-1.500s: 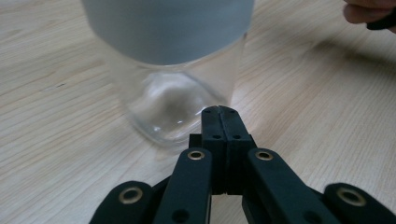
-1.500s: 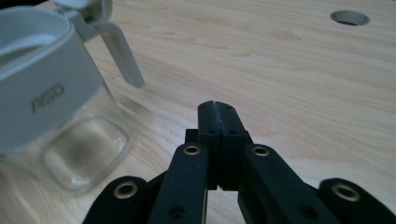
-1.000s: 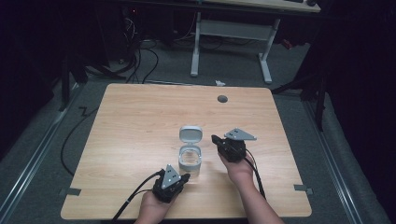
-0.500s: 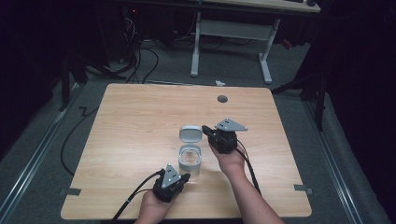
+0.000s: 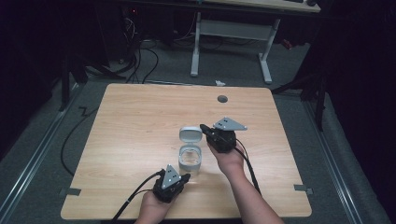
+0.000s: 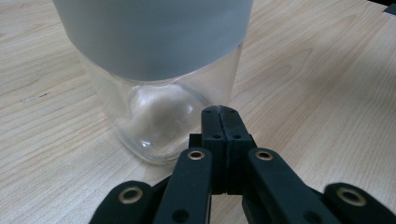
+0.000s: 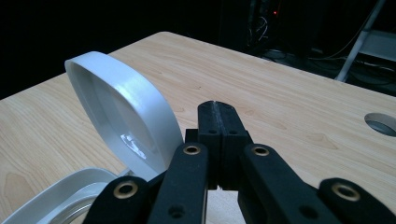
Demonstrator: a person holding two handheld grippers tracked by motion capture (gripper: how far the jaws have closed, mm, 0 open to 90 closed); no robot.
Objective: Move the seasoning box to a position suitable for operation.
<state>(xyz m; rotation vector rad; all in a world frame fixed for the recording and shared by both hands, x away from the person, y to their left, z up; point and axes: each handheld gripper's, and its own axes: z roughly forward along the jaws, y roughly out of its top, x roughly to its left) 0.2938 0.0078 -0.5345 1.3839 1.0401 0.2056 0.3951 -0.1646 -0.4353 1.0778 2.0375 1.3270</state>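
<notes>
We hold our left gripper [image 5: 186,176], jaws clenched empty, just beside the jar [image 5: 190,158]; our right gripper [image 5: 203,127], also clenched empty, nears its raised lid [image 5: 190,134].

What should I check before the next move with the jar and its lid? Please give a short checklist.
1. Lid open, standing up behind the jar: ok.
2. Jar upright on the table: ok.
3. Left gripper shut, close to the glass, contact: cannot tell.
4. Right gripper shut, beside the lid, holding nothing: ok.
5. Jar contents: cannot tell.
</notes>
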